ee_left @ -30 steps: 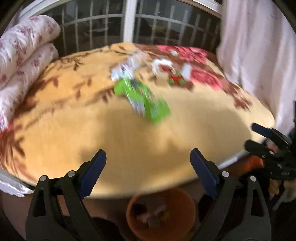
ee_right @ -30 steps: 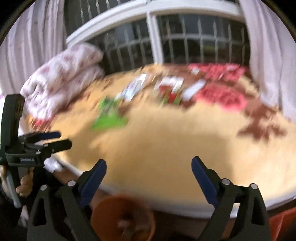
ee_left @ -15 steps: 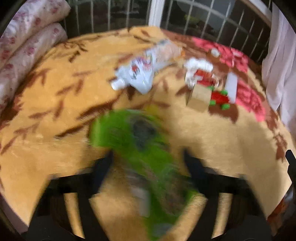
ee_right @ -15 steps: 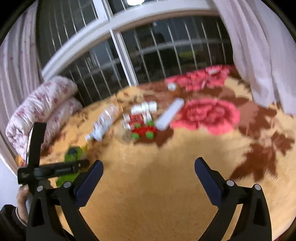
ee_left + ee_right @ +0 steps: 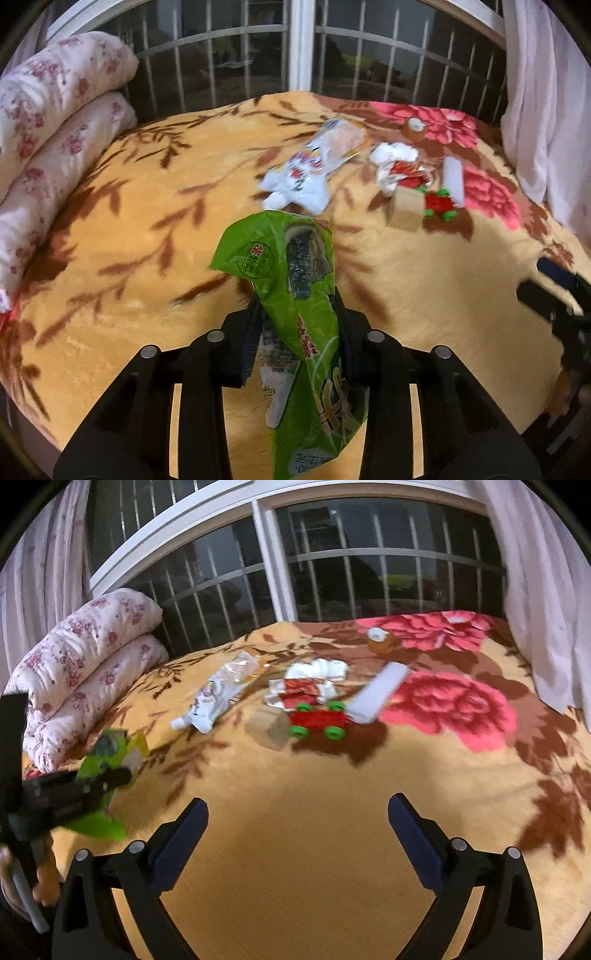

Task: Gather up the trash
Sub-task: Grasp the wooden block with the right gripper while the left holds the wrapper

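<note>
My left gripper (image 5: 297, 314) is shut on a green snack wrapper (image 5: 295, 306), pinched at its middle above the yellow floral blanket (image 5: 147, 236). It shows at the left of the right wrist view too (image 5: 107, 760). A white plastic wrapper (image 5: 314, 166) and a crumpled red-and-white wrapper (image 5: 399, 168) lie farther back on the blanket. My right gripper (image 5: 297, 823) is open and empty over bare blanket, with the white wrapper (image 5: 221, 694) and crumpled wrapper (image 5: 314, 683) ahead of it.
A red toy car with green wheels (image 5: 317, 720), a wooden block (image 5: 269, 725), a white flat bar (image 5: 376, 694) and a tape roll (image 5: 380, 638) lie on the blanket. Rolled floral quilts (image 5: 85, 664) sit at left, a barred window (image 5: 332, 561) behind, curtains (image 5: 554, 110) at right.
My left gripper moved forward over the bed and shut on the green wrapper. My right gripper moved forward over the blanket, still open. The orange bin under the bed edge has left view.
</note>
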`<state>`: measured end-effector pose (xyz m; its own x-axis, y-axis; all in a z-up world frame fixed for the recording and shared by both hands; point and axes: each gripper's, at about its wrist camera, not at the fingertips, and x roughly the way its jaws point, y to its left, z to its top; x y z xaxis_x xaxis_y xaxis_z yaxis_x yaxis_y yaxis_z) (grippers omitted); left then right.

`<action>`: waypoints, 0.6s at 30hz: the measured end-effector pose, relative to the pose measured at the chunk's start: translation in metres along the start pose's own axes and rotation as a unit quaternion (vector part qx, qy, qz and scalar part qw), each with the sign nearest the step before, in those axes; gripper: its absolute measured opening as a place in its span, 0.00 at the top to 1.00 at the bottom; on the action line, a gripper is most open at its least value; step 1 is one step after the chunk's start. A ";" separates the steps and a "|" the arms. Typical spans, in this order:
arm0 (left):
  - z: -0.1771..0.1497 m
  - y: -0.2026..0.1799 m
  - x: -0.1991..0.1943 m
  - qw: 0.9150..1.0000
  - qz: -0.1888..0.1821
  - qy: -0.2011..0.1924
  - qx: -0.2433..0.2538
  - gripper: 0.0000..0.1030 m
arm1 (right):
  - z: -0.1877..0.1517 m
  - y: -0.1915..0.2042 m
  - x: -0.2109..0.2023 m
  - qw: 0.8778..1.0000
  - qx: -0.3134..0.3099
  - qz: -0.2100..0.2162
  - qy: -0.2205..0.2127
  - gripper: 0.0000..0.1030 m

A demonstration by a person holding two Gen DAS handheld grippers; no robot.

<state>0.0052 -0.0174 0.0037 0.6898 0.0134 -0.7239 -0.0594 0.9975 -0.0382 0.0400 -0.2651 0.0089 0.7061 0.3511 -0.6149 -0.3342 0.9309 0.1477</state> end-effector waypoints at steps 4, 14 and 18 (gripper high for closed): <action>-0.010 0.008 -0.002 1.000 0.019 -0.020 0.007 0.67 | 0.014 0.021 0.022 1.000 -0.001 0.009 0.007 0.10; -0.017 0.035 0.007 0.999 -0.006 -0.008 -0.048 0.67 | 0.051 0.037 0.108 0.993 0.068 -0.005 0.093 0.19; -0.018 0.033 0.009 0.999 0.000 -0.008 -0.050 0.67 | 0.064 0.035 0.140 0.987 0.101 -0.018 0.123 0.25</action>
<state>-0.0033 0.0146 -0.0165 0.7013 0.0145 -0.7127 -0.1297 0.9857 -0.1076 0.1678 -0.1766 -0.0224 0.5341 0.3048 -0.7886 -0.1631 0.9524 0.2576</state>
